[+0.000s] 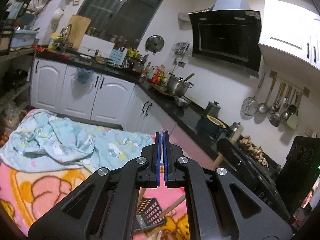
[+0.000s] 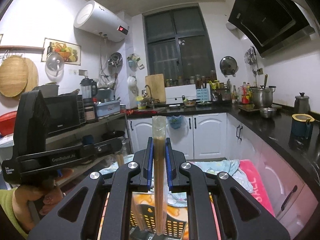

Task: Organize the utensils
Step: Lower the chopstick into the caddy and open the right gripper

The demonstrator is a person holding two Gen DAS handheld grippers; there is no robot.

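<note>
The right gripper [image 2: 159, 144], its blue pads nearly closed, is clamping a clear plastic sleeve of brown wooden chopsticks [image 2: 159, 160], which is standing upright between the jaws. Its lower end is hanging just above a black perforated plastic utensil basket [image 2: 176, 225] lying on a pink cartoon-print blanket [image 1: 24, 180]. The left gripper [image 1: 161, 138] is fully closed with nothing between its pads, pointing over a crumpled pale blue printed cloth [image 1: 66, 140]. A hand [image 2: 43, 196] is gripping the left device's handle.
</note>
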